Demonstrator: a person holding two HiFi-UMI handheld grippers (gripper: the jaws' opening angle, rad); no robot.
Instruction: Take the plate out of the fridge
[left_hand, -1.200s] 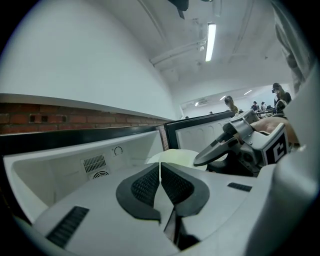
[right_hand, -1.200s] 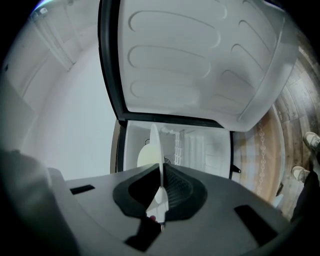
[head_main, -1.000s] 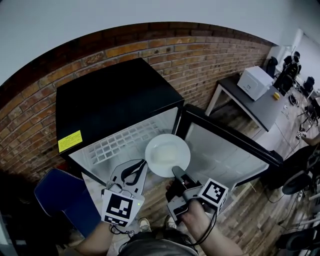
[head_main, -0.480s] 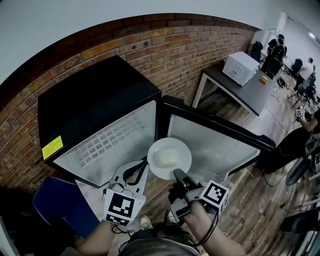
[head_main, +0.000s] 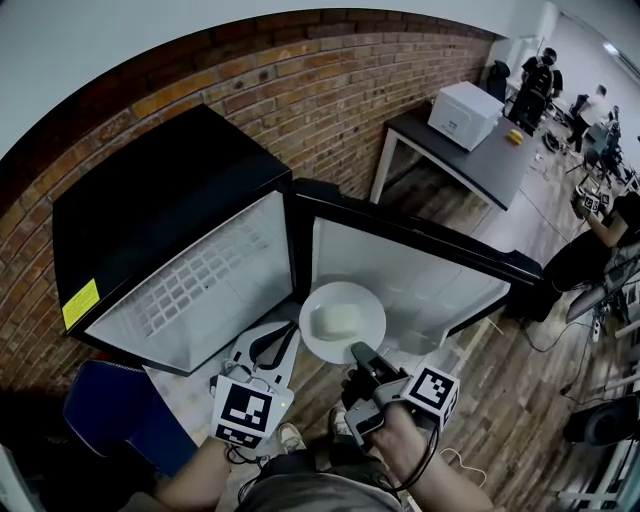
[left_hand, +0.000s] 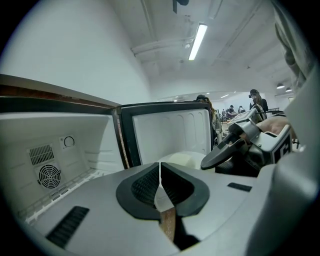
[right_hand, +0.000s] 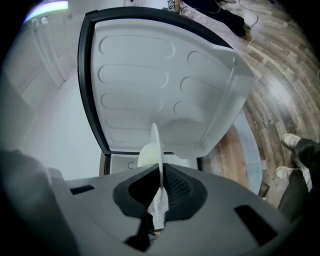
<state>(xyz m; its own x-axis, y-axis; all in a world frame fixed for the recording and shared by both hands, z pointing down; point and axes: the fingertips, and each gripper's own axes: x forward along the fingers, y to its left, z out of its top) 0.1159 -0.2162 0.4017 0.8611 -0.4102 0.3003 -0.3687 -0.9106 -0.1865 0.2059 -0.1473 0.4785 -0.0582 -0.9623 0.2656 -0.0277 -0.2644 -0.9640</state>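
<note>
Between the jaws of the right gripper (right_hand: 161, 172): rim of the white plate (right_hand: 155, 142), seen edge-on, pinched by both dark pads. Closed on the near edge only. Rest of the plate out ahead of the tips, roughly level in the head view, outside the fridge (head_main: 170, 200) and in front of its open door (head_main: 410, 275). On the plate, ahead of the jaws: pale lump (head_main: 335, 320), kind not discernible. Beyond the tips in the right gripper view: moulded white inner liner of the door. Wooden floor (right_hand: 272, 75) off to the right.

At the left gripper (left_hand: 160, 167): jaws together, tips meeting, nothing gripped. Just left of the plate in the head view, apart from it. Ahead of these jaws and to the right: the plate and the other gripper. Ahead and to the left: white fridge interior with wire shelf (head_main: 190, 290).
</note>
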